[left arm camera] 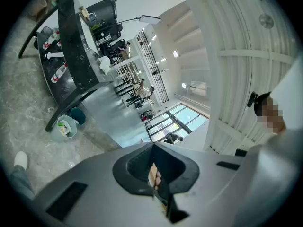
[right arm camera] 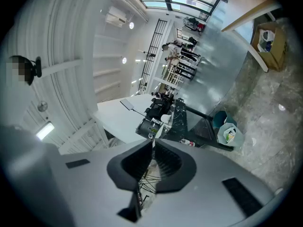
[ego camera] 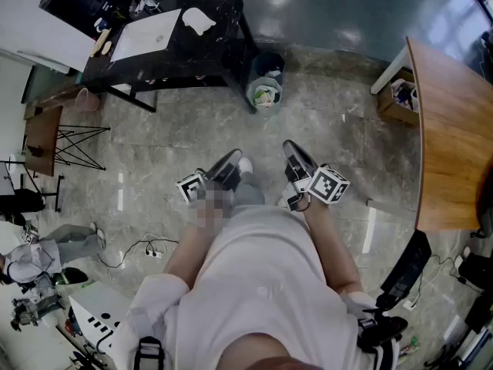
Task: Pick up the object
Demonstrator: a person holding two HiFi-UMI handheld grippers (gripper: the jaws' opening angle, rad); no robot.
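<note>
In the head view I hold both grippers close in front of my body, over the marble floor. The left gripper [ego camera: 231,160] and the right gripper [ego camera: 293,151] both point forward, each with its jaws together and nothing between them. The left gripper view shows the left gripper [left arm camera: 152,145] shut, and the right gripper view shows the right gripper [right arm camera: 153,143] shut. A black table [ego camera: 208,48] stands a few steps ahead; on it lie a white sheet [ego camera: 146,35] and a white crumpled thing [ego camera: 198,20]. No object is near either gripper.
Two waste bins [ego camera: 266,91] stand by the black table's right leg. A wooden table [ego camera: 454,129] runs along the right, with a cardboard box [ego camera: 399,99] under its far end. A folding stand [ego camera: 73,145] and cables [ego camera: 142,249] lie at the left.
</note>
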